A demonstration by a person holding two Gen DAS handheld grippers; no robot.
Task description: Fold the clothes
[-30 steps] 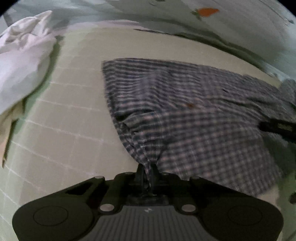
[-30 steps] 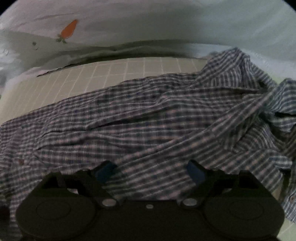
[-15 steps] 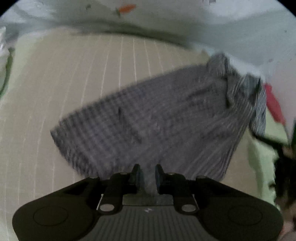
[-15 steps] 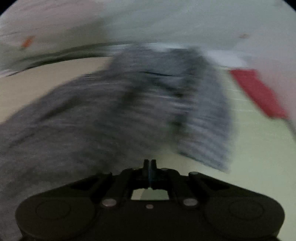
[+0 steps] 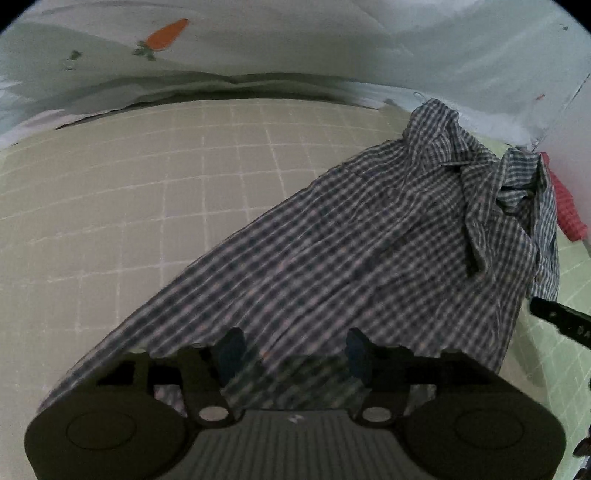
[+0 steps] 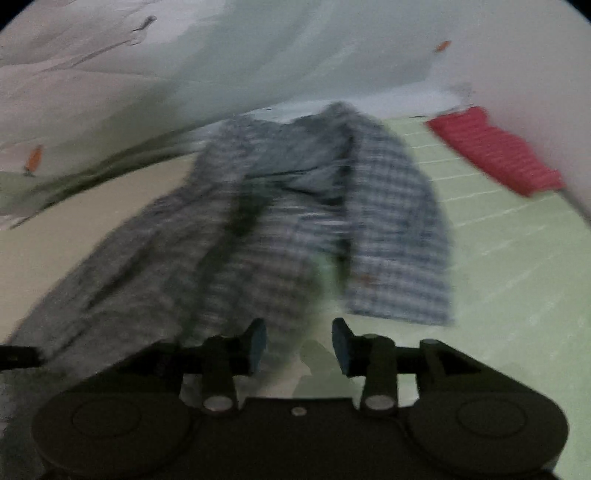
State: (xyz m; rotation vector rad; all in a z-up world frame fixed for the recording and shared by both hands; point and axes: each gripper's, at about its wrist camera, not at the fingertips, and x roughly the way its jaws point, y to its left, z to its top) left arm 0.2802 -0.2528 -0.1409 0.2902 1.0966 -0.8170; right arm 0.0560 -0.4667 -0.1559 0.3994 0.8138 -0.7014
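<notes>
A blue-and-white checked shirt lies spread in a diagonal band on the pale grid mat, its collar bunched at the far right. My left gripper hangs over the shirt's near hem. Its jaws are opening and the blue pads stand apart, with the cloth lying slack in the gap. In the blurred right wrist view, the right gripper sits at the shirt's near edge. Its jaws are opening too, and mostly green mat shows between them.
A red cloth lies at the mat's far right by the wall. A pale sheet with carrot prints rises behind the mat. A dark finger of the other gripper pokes in at the left wrist view's right edge.
The left gripper was shut on a pinch of the hem, carried it sideways, and has let go. The right gripper closed, swung right along the shirt, and its jaws have parted again.
</notes>
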